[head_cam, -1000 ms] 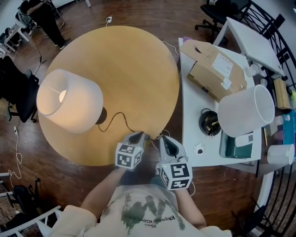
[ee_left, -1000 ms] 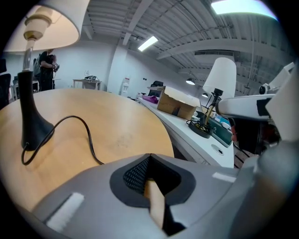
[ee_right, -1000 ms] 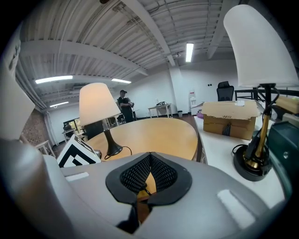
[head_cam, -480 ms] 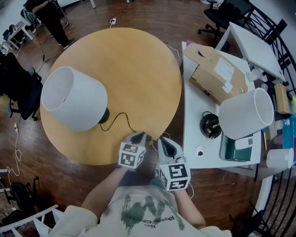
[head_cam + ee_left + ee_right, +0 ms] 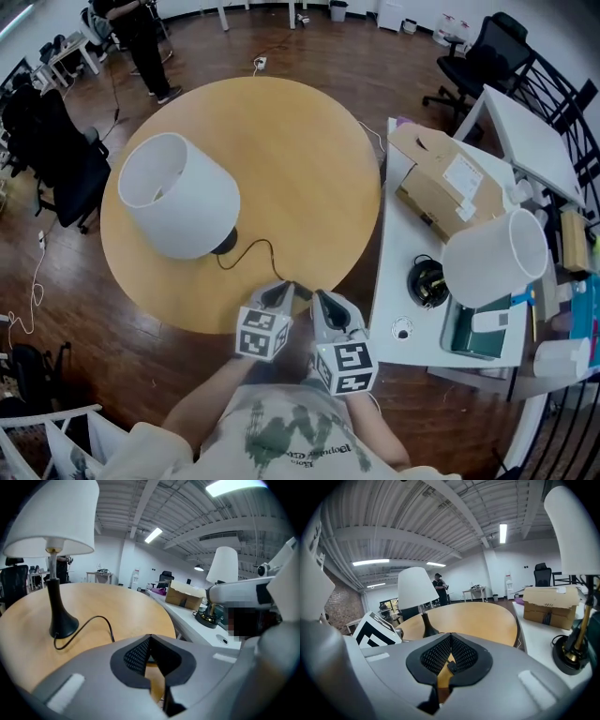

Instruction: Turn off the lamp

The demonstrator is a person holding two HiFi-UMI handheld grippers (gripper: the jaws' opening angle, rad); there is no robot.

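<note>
The lamp's white shade (image 5: 178, 208) is unlit, above a black base (image 5: 225, 243) on the left of the round wooden table (image 5: 309, 159). Its black cord (image 5: 258, 248) runs from the base toward the table's near edge and vanishes under my grippers. My left gripper (image 5: 289, 289) and right gripper (image 5: 317, 296) hover side by side over that edge, tips almost touching. The left gripper (image 5: 150, 637) is shut, with the lamp base (image 5: 61, 625) and cord (image 5: 93, 620) ahead on its left. The right gripper (image 5: 451, 635) has its tips together; a small dark piece shows behind them, unclear what.
Right of the round table a white side table (image 5: 394, 281) carries a cardboard box (image 5: 445, 178) and a second lamp with a white shade (image 5: 492, 255). Office chairs (image 5: 52, 141) stand left of the table. A person (image 5: 141, 28) stands at the far left.
The lamp's shade glowed a second ago and has been dark since half a second ago. Both grippers have lifted a little at the table's near edge.
</note>
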